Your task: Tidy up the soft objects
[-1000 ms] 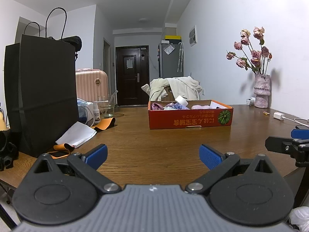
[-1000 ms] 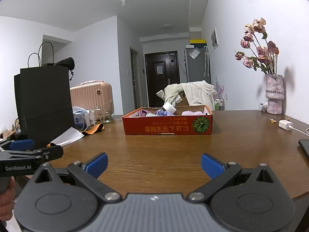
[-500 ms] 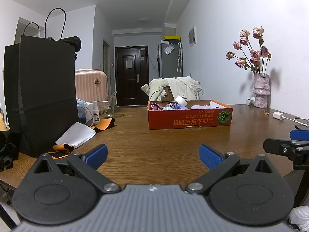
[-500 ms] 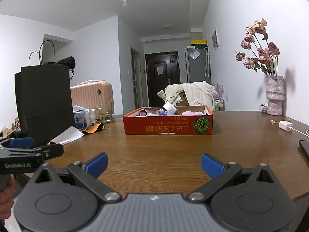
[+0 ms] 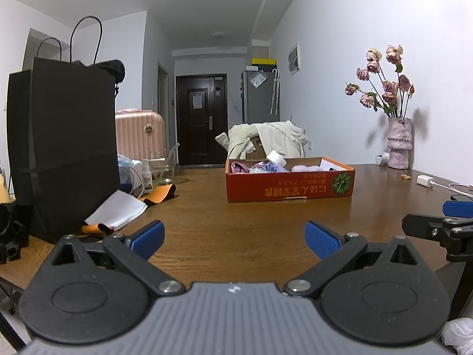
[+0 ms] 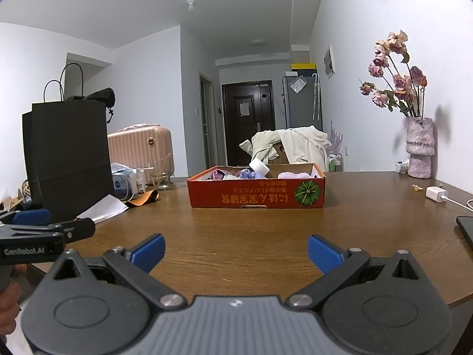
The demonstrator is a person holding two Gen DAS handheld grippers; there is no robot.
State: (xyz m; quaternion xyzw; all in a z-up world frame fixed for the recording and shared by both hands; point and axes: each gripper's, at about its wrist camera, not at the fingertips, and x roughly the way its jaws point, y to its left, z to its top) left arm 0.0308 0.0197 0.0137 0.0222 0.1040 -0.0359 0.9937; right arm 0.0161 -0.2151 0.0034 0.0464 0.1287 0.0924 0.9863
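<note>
While soft items (image 6: 251, 174) are gathered in the red box (image 6: 256, 197), both grippers (image 5: 235, 235) (image 6: 236, 250) are held apart, empty, over the desk (image 6: 266, 236)

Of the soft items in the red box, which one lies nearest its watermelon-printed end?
The pale pink fluffy one, lying flat in the red box; the purple bundles sit further left, beyond the white roll.

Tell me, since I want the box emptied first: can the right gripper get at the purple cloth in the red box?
Probably yes. The right gripper is open, bare table lies ahead, and the purple cloth shows above the red box's open top.
</note>
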